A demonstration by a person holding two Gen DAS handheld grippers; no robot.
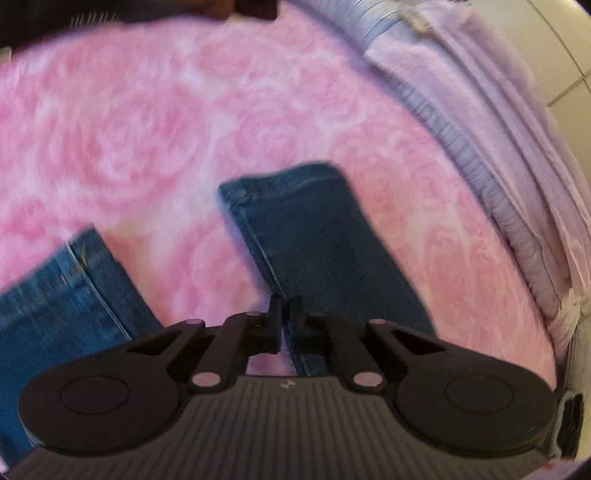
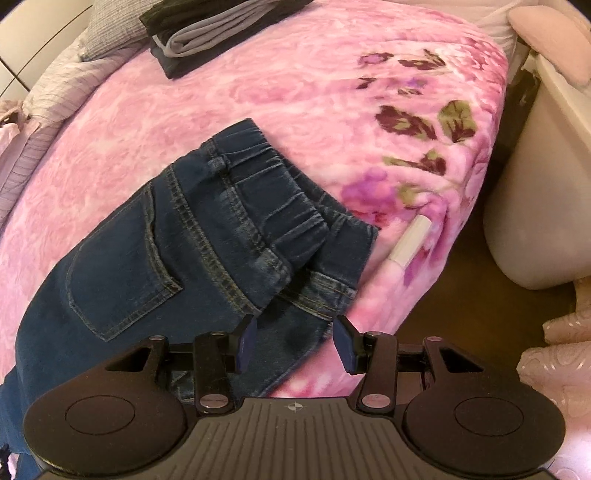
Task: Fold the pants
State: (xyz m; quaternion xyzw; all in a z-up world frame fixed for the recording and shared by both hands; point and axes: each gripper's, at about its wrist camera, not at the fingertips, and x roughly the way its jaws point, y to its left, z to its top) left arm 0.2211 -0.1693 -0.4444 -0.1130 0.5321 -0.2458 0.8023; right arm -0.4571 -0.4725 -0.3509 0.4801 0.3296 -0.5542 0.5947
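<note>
A pair of dark blue jeans lies on a pink rose-pattern blanket [image 1: 184,110]. In the left wrist view two legs show: one leg [image 1: 325,240] runs up the middle and the other leg [image 1: 55,302] lies at the lower left. My left gripper [image 1: 284,314] is shut, its fingertips pinching the seam edge of the middle leg. The right wrist view shows the jeans' elastic waistband [image 2: 266,192] and a back pocket [image 2: 122,266], with the waist folded over near the bed's edge. My right gripper [image 2: 295,339] hovers open just above that waist cloth, with nothing between its blue pads.
A stack of folded dark and grey clothes [image 2: 207,33] sits at the blanket's far end. A white tube [image 2: 408,240] lies on the blanket [image 2: 332,92] near its right edge. A white rounded unit [image 2: 535,221] stands beside the bed. Lilac bedding [image 1: 480,110] borders the blanket.
</note>
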